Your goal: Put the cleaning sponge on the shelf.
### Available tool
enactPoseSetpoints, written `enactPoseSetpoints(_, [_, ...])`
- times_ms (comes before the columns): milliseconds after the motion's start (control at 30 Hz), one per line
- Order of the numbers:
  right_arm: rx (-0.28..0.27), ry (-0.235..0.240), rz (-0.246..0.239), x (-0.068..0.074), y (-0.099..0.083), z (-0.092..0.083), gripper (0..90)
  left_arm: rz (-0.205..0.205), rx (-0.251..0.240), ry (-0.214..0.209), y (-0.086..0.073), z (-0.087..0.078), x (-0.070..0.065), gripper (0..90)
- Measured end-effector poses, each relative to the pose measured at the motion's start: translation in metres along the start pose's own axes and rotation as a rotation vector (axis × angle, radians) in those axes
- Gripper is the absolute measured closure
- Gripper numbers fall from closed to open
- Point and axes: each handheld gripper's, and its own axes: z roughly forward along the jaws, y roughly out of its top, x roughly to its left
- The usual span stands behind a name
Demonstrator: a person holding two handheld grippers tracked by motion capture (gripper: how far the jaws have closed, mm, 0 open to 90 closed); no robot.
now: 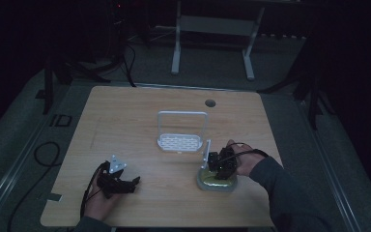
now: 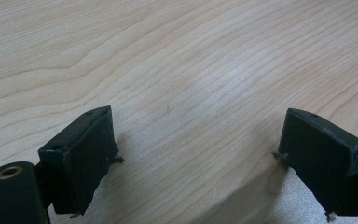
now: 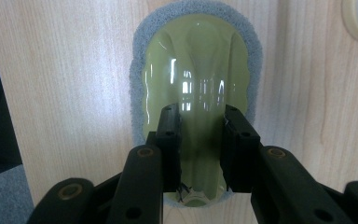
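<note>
We see our right hand-held gripper [image 3: 200, 154] clenched across the narrow raised middle of the green scrubbing sponge [image 3: 198, 70] at the table's [image 1: 140, 130] near right, its long axis running away from the jaws, while our left hand-held gripper [image 2: 200, 163] rests released.

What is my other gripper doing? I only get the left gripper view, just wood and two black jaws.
Observer: The right gripper is shut on a yellow-green scrubber, with one jaw on each side of its middle ridge.
Operator: Is the scrubber up in the air?
Observer: No, its grey foam lies flat on the table.
Operator: Is anything else there?
Observer: A white rack stands upright beyond the scrubber, apart from it.
</note>
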Motion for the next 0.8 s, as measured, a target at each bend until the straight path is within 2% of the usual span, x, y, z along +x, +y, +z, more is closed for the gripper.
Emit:
enactPoseSetpoints(433, [-0.022,-0.036,0.001,-0.005,0.011,-0.008,71.5,0.000,0.000,0.000,0.000,0.000,0.000,10.9])
enactPoseSetpoints(800, [-0.027,-0.066,0.002,-0.008,0.021,-0.007,71.5,0.002,0.000,0.000,0.000,0.000,0.000,10.9])
